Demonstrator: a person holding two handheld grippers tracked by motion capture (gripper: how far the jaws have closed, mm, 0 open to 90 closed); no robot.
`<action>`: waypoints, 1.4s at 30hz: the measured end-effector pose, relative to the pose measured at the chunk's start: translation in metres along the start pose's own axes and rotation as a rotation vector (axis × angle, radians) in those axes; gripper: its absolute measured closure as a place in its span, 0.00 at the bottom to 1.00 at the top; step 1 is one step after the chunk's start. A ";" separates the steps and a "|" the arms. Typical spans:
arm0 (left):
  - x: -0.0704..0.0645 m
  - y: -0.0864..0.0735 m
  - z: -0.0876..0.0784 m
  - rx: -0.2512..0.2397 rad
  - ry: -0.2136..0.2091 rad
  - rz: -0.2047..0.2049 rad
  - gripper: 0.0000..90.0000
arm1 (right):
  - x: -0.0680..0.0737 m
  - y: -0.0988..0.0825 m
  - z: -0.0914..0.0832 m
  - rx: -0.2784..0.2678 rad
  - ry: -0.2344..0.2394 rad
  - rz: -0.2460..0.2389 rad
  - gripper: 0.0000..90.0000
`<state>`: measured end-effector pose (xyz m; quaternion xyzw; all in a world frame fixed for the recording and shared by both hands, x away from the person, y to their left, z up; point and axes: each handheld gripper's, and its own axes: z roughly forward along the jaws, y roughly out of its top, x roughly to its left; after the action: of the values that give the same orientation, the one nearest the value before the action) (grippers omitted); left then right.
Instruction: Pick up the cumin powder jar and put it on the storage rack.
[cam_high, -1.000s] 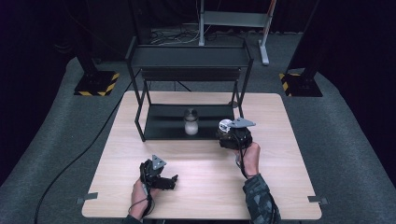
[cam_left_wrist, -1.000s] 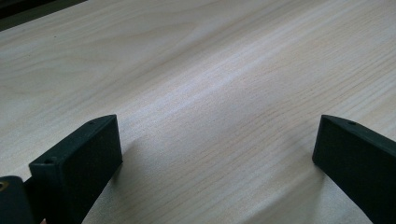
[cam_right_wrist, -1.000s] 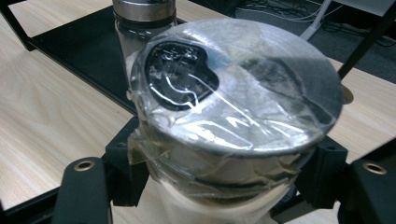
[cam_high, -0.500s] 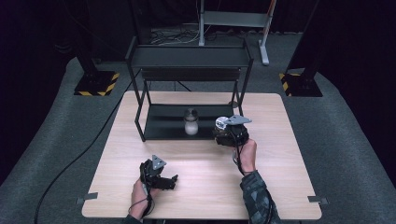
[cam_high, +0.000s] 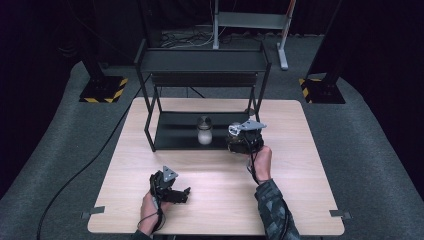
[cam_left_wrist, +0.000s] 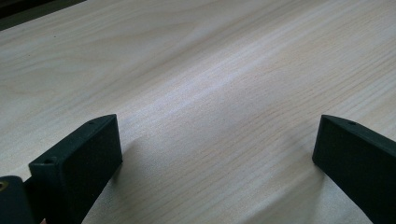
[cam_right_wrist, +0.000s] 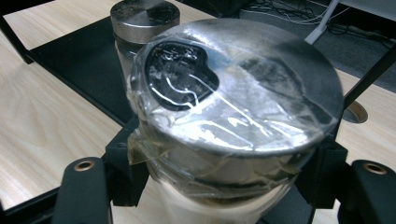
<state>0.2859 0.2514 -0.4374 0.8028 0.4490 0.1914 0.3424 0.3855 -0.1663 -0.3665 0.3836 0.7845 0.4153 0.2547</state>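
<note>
In the right gripper view, a round jar with a silver metal lid wrapped in clear crinkled tape (cam_right_wrist: 236, 112) takes up the middle of the frame, gripped just below the lid between the two black jaws of the right gripper (cam_right_wrist: 224, 182), which are closed firmly on its sides. What the jar holds cannot be told, since the lid and tape cover it; a dark glossy patch shows under the tape at the upper left of the lid. In the high view this held jar sits right of centre in the frame, at the front right corner of the black metal two-tier rack (cam_high: 202, 62) that stands at the far side of the light wooden table (cam_high: 300, 200). A second small glass jar with a silver lid and pale contents (cam_high: 204, 130) stands upright on the rack's dark lower shelf, just left of the held jar and apart from it; in the right gripper view it appears at the upper left, partly hidden behind the taped lid. The rack's right front leg stands close beside the right gripper. The left gripper (cam_high: 170, 186) rests low at the lower left of the high view, well apart from both jars; in the left gripper view its jaws stand wide apart over bare wood with nothing between them.
</note>
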 end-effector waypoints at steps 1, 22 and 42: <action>0.000 0.000 0.000 0.000 0.000 0.000 0.01 | 0.000 0.001 0.000 0.000 0.000 0.001 0.33; 0.000 0.000 0.000 -0.001 0.001 0.000 0.01 | -0.004 0.011 0.005 -0.006 -0.009 -0.001 0.33; 0.000 0.000 0.000 -0.001 0.001 0.001 0.01 | -0.008 0.017 0.017 0.008 -0.009 0.005 0.33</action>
<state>0.2856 0.2512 -0.4376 0.8027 0.4487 0.1924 0.3425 0.4094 -0.1588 -0.3604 0.3886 0.7841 0.4109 0.2555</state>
